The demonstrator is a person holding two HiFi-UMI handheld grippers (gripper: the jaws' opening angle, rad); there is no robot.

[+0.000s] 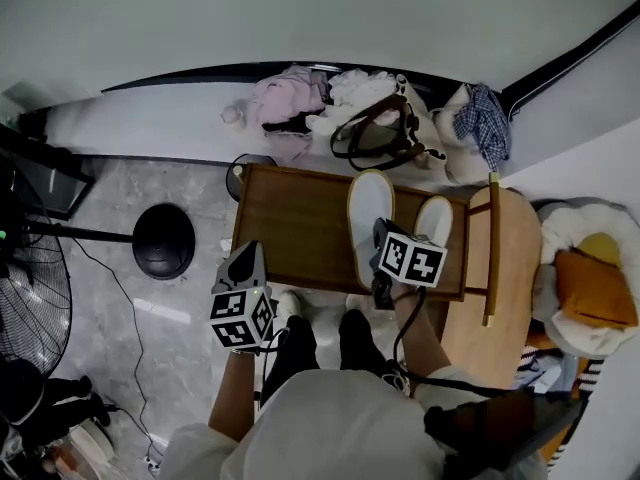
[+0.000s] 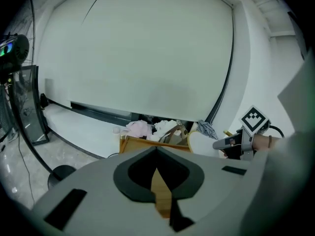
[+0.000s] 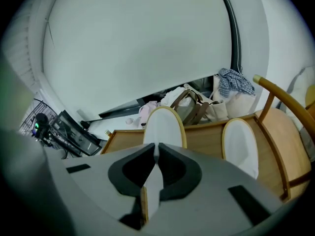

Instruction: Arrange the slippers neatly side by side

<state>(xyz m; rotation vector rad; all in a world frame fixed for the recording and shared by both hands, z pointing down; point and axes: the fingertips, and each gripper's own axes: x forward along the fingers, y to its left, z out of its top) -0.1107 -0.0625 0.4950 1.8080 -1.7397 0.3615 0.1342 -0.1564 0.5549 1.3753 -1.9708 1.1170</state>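
A: What is the left gripper [image 1: 247,251] doing?
B: It is angling downward in front of the person, its fingers [image 2: 133,173] pressing together on nothing.
A: And the right gripper [image 1: 382,236]?
B: It is tilting down more steeply, its fingers [image 3: 177,173] pinching the near end of a slipper [image 3: 164,127]. Both bare forearms are reaching forward.

Soft even light, fisheye-warped, dark corners
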